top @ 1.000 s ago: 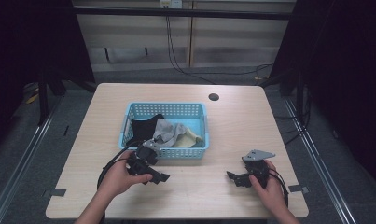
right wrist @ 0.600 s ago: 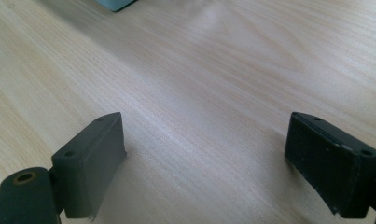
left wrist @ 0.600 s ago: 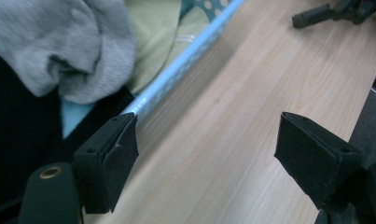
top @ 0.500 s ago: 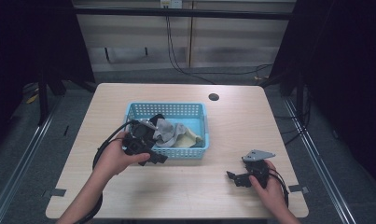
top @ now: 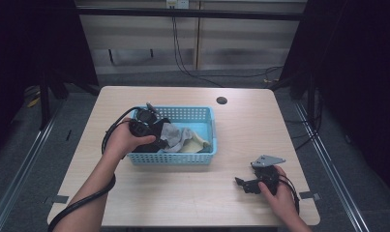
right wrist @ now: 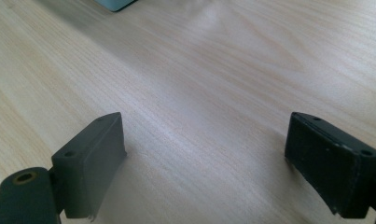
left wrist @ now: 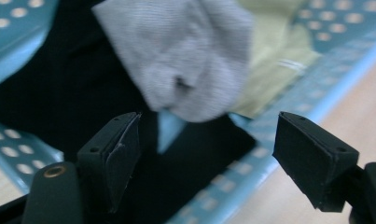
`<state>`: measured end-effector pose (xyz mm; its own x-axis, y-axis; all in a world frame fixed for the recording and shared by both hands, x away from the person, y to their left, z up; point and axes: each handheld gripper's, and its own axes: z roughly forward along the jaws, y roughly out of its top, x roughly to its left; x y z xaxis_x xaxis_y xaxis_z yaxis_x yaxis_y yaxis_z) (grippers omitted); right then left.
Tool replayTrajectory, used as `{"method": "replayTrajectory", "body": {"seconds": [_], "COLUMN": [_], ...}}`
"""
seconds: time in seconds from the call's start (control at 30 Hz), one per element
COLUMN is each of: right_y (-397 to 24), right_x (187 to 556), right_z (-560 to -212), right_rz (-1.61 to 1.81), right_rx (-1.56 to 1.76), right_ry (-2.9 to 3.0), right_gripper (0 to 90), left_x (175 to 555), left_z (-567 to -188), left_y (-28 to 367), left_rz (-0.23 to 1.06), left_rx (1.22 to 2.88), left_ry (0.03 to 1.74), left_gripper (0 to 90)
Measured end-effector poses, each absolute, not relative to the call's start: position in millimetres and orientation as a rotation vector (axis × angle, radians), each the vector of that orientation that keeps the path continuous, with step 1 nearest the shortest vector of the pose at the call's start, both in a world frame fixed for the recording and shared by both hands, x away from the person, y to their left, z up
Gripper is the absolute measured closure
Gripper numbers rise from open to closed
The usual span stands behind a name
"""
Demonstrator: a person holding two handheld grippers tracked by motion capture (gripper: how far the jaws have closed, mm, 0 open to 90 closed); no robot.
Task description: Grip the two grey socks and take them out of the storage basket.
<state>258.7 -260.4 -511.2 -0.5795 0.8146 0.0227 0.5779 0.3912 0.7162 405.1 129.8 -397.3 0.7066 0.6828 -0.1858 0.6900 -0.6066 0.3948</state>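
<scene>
No text, label, brand, number or sign can be read in any view. The basket (top: 173,156), the cloths (left wrist: 185,56) and the bench (right wrist: 232,93) carry no writing.

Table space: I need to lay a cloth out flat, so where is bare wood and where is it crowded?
The wooden table is bare between the blue perforated plastic basket and the right gripper, and right of the basket. The basket itself is crowded: grey cloth, yellowish cloth, black cloth and the left gripper.

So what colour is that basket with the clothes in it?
Light blue basket, dotted with small holes; clearest in the high view.
</scene>
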Motion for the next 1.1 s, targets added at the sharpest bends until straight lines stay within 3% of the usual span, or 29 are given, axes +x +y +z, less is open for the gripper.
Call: {"method": "replayTrajectory", "body": {"seconds": [0.43, 0.57, 0.6, 0.67, 0.73, 0.83, 1.1], "right_y": [-261, -261, -261, -261, -261, -261, -260], "right_x": [259, 259, 259, 259, 259, 259, 259], "right_z": [-511, -511, -511, -511, -511, -511, -511], "right_rz": [0.998, 0.998, 0.998, 0.998, 0.999, 0.999, 1.0], "right_rx": [1.205, 1.206, 1.206, 1.206, 1.205, 1.205, 1.209], "right_ry": [2.321, 2.322, 2.322, 2.321, 2.321, 2.322, 2.319], "right_gripper": [11.5, 11.5, 11.6, 11.6, 11.6, 11.5, 11.5], "left_x": [445, 453, 453, 454, 453, 453, 449], "left_z": [-431, -443, -444, -447, -446, -437, -401], "left_y": [126, 117, 115, 110, 107, 107, 115], "left_rz": [-0.008, -0.027, -0.043, -0.032, -0.049, -0.071, -0.052], "left_rx": [2.448, 2.469, 2.483, 2.527, 2.565, 2.55, 2.547], "left_ry": [1.191, 1.214, 1.215, 1.212, 1.218, 1.224, 1.193], "left_gripper": [30.1, 36.2, 39.1, 52.9, 73.1, 80.5, 81.6]}}
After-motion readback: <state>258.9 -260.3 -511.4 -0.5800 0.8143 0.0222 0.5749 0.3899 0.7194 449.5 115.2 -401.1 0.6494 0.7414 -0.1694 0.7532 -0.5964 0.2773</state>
